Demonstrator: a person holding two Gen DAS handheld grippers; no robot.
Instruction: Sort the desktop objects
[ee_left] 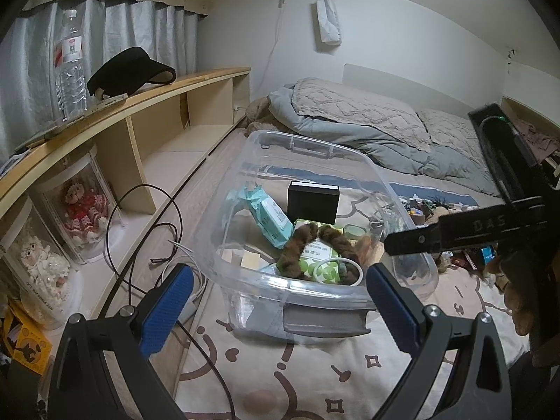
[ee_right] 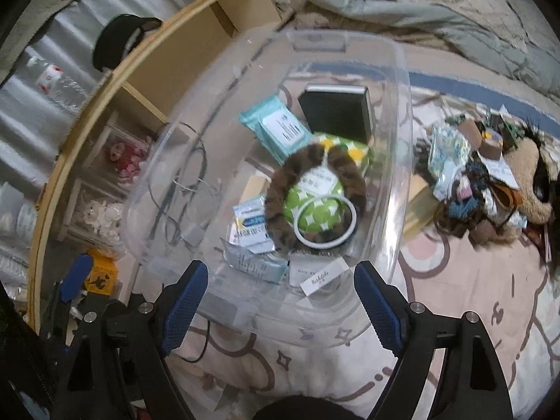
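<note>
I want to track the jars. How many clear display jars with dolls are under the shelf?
2: one with a red-dressed bear, one with a white doll nearer the camera. More may be hidden.

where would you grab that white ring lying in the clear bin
Take the white ring by its near rim, coming straight down from above. It lies flat on the green packet and the furry brown headband, so only its thin band sticks up: put one finger inside the hole and one outside. The clear bin walls block a sideways approach.
</note>
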